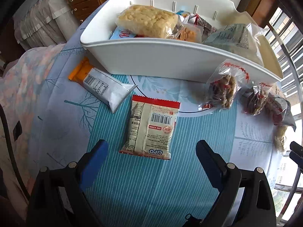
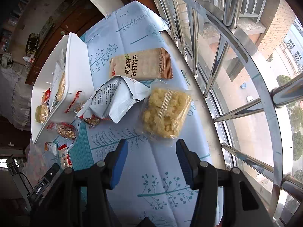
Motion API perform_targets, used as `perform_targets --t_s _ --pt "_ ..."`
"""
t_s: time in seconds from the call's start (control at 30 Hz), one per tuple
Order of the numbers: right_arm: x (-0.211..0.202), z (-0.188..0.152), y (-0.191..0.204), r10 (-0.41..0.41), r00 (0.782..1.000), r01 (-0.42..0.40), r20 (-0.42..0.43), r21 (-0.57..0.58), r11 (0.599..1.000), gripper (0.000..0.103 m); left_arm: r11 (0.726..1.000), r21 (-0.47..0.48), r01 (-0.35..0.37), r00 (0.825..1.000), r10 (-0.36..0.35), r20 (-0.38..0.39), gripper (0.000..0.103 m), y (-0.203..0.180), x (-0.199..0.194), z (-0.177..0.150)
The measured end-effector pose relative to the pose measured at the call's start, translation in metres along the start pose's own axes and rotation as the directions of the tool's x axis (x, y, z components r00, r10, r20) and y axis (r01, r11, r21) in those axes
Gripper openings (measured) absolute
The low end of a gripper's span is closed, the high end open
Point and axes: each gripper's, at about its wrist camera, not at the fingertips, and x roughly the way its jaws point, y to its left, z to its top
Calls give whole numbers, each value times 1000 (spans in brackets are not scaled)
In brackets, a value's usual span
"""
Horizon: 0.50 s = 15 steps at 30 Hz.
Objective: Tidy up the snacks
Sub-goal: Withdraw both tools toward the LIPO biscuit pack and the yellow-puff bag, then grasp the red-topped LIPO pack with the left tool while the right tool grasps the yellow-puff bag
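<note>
Left wrist view: left gripper [image 1: 151, 151] spread wide, biscuit packet [image 1: 151, 126] at 12 o'clock; right gripper [image 2: 151, 149] partly spread, nothing held, yellow snack bag [image 2: 164, 113] at 12 o'clock

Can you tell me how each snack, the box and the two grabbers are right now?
White bin: partly filled.
Lipo packet: flat, sealed, face-down on the table.
Yellow puffed-rice bag: sealed, on the table.
Silver packet: crumpled.
Left gripper: open, empty.
Right gripper: open, empty.

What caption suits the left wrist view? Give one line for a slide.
Open left gripper above a red-edged snack packet lying on the tablecloth, before a white bin of snacks.
</note>
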Motion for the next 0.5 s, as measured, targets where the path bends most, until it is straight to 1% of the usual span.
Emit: perform_targets --t_s 0.13,0.27,0.4,0.5 --pt "14 4 0 -24 1000 24 4 3 1000 53 999 24 -32 999 33 -18 93 -3 17 3" --pt "25 9 2 -40 999 40 13 15 999 53 998 39 -45 998 47 -30 93 -6 27 6" --pt "28 13 9 -63 998 63 30 1 998 54 997 47 -55 998 57 -31 93 -8 34 10" --pt "31 17 12 -84 996 84 32 -3 996 58 997 43 -61 997 62 -34 93 -6 37 13"
